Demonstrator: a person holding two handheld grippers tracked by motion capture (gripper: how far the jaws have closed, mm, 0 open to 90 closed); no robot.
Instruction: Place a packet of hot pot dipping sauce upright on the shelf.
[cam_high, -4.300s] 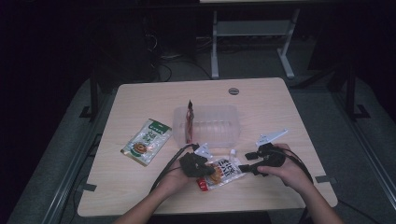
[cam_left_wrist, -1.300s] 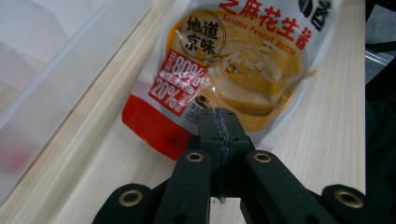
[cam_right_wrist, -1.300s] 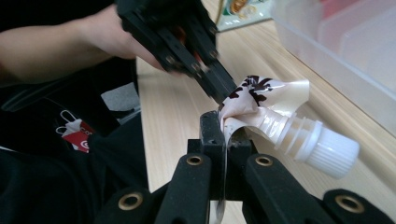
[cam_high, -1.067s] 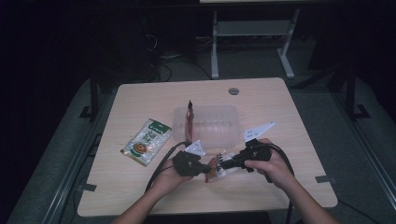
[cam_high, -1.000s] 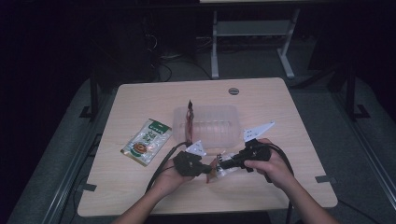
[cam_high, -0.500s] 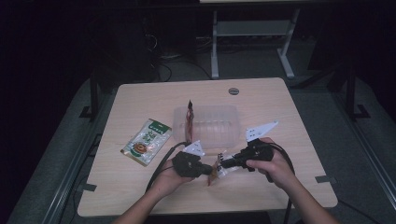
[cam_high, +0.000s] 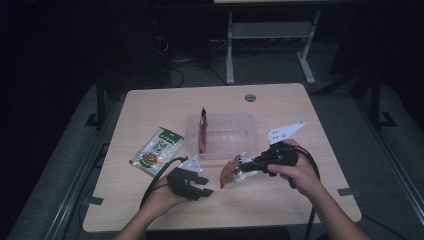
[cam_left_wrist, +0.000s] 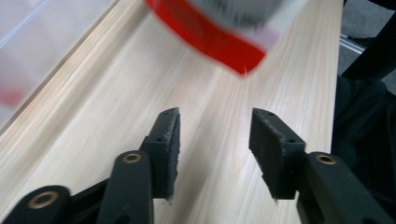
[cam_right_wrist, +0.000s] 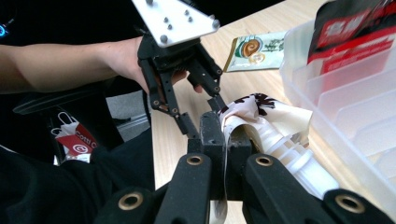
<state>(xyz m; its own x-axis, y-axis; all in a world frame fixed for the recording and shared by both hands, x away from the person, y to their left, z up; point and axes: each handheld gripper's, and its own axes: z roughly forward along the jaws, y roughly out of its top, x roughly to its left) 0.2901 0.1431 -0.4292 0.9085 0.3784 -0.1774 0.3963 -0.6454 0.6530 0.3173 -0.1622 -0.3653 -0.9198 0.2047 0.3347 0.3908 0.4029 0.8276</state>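
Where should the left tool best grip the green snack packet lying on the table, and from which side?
Grip the green snack packet at its near short edge, coming from the person's side. It lies flat, long axis toward the clear bin; the flat seam probably suits the open left tool best.

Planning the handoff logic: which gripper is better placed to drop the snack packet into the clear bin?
Right. The right gripper is shut on the snack packet, just in front of the clear bin. The left gripper has just been opening, with nothing between its jaws, and sits farther from the bin.
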